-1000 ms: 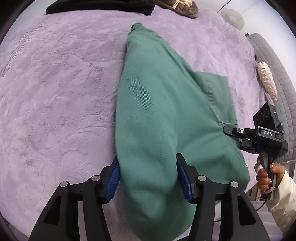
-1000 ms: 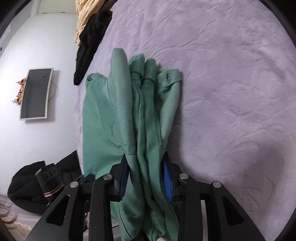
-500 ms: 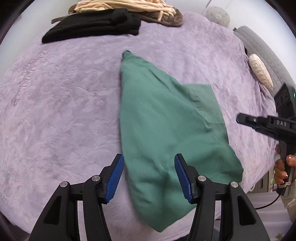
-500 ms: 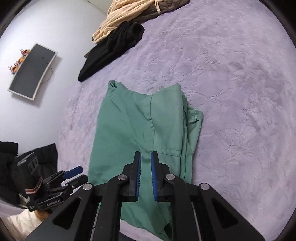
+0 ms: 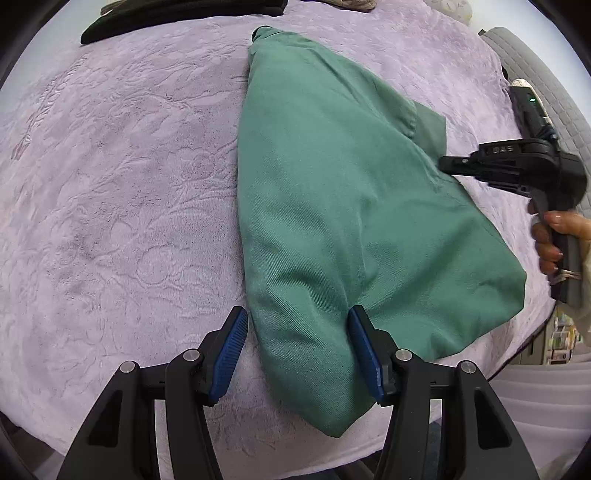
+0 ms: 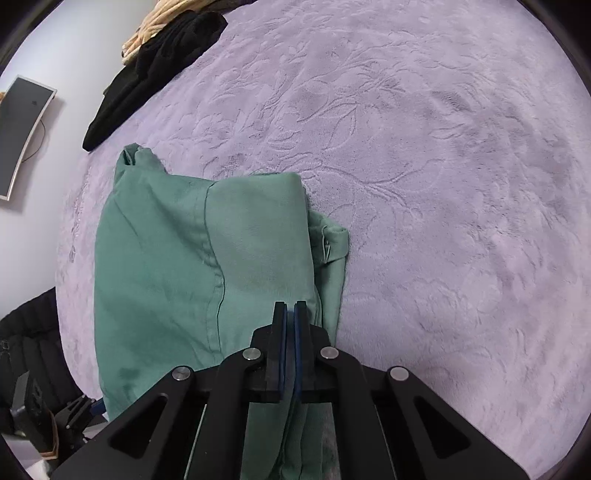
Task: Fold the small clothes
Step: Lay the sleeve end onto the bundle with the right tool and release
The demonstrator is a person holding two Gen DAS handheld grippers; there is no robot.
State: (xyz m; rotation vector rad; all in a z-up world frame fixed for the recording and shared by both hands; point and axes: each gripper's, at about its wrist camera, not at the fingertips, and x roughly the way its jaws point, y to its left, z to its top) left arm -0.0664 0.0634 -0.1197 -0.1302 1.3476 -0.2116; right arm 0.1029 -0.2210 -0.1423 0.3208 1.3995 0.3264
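A green garment [image 5: 332, 184] lies folded and flat on the lilac bedspread [image 5: 110, 184], narrow end far, wide end near. My left gripper [image 5: 297, 339] hovers open over its near end; the left pad stands just outside the cloth's edge and the right pad over the cloth, neither pressing. In the right wrist view the green garment [image 6: 166, 277] lies left of centre with a sleeve sticking out on its right. My right gripper [image 6: 290, 314] is shut above its near right part, with nothing between the pads. The left wrist view shows the right gripper [image 5: 443, 164] at the garment's right edge, held by a hand [image 5: 554, 236].
Folded black clothes [image 5: 177, 18] and a beige garment [image 6: 147, 37] lie at the bed's far edge. A grey quilted cushion [image 5: 535, 74] borders the right side. A dark screen [image 6: 18, 136] hangs on the wall to the left. The bedspread [image 6: 443, 184] stretches wide to the right.
The right gripper let the bunched green cloth go, shut and rose. The garment went from hanging between both grippers to lying flat. The left gripper backed off, then came close over the near end again.
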